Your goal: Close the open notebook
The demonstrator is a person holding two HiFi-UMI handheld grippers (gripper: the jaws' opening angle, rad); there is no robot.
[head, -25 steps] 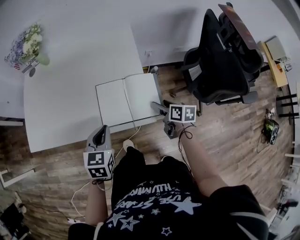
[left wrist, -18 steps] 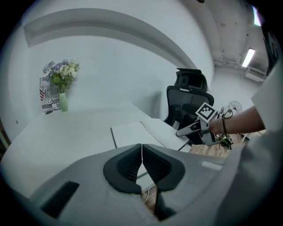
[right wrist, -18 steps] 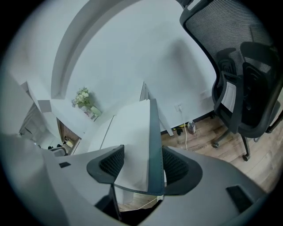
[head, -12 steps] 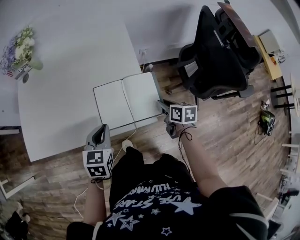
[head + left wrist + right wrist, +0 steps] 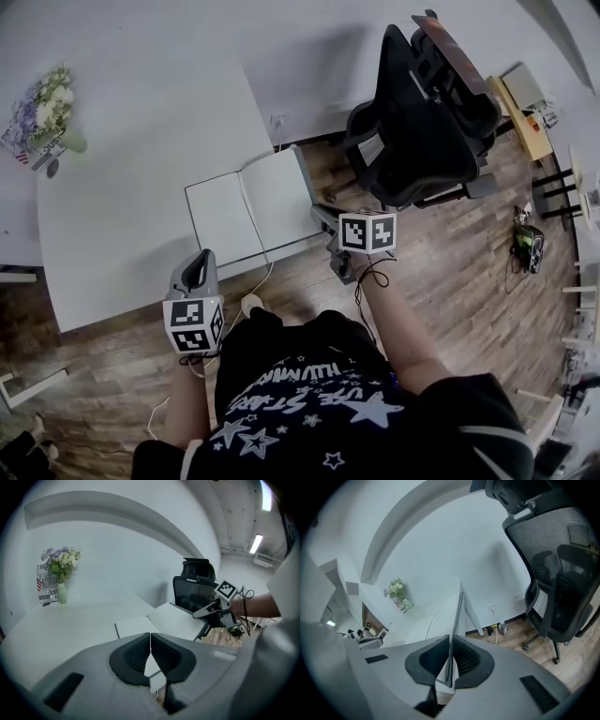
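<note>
The open notebook (image 5: 246,210) lies with white pages up at the near right corner of the white table (image 5: 131,131). My right gripper (image 5: 320,215) has its jaws closing on the notebook's right-hand cover at its outer edge. In the right gripper view that thin cover (image 5: 458,620) stands edge-on between the pads of this gripper (image 5: 451,660), raised off the table. My left gripper (image 5: 198,270) hovers at the table's front edge, left of the notebook. In the left gripper view this gripper (image 5: 150,641) is shut with nothing in it, and the notebook (image 5: 171,620) lies ahead.
A black office chair (image 5: 422,103) stands just right of the table, behind the right gripper. A vase of flowers (image 5: 42,112) sits at the table's far left. A white cable (image 5: 262,277) hangs off the front edge to the wooden floor (image 5: 450,272).
The right gripper's jaws have come together on the notebook's right edge and lifted it a little, so the right half tilts up. The left gripper has stayed put.
</note>
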